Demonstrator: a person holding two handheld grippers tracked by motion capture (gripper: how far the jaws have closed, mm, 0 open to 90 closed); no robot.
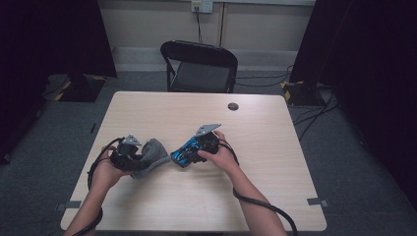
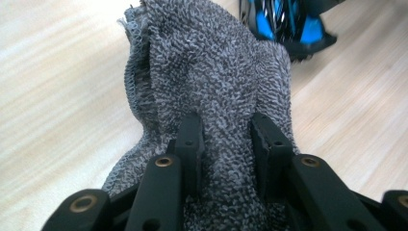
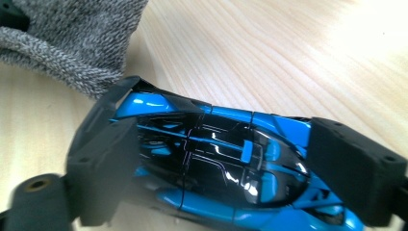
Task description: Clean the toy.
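Near the front-left part of the worktop (image 1: 275, 147): both grippers meet here, closer to the person's edge than to the far edge, so cloth and car can be brought together between the hands.
Cloth: a grey terry cloth (image 2: 216, 72) hangs bunched from the left gripper (image 2: 226, 139); its loose end droops toward the worktop and points at the car, probably so it can serve as a wiping pad.
Left jaws: nearly together, clamped on a fold of the cloth, which bulges between and around the two pads. A narrow pinch like this keeps soft fabric from slipping out.
Car: a blue and black toy car (image 3: 216, 163) sits crosswise in the right gripper (image 3: 216, 168), tipped up off the worktop, its glossy roof facing the camera on that gripper.
Right jaws: wide apart, yet pressing on the car's two ends, so it is held lengthwise. That leaves the roof and sides bare for the cloth.
Relation: in the high view the cloth (image 1: 150, 155) lies just beside the car (image 1: 186, 153); whether they touch I cannot tell.
Far side: a black chair (image 1: 199, 66) stands beyond the far edge, well apart from the work.
Judgement: likely a wipe of the car is at hand.
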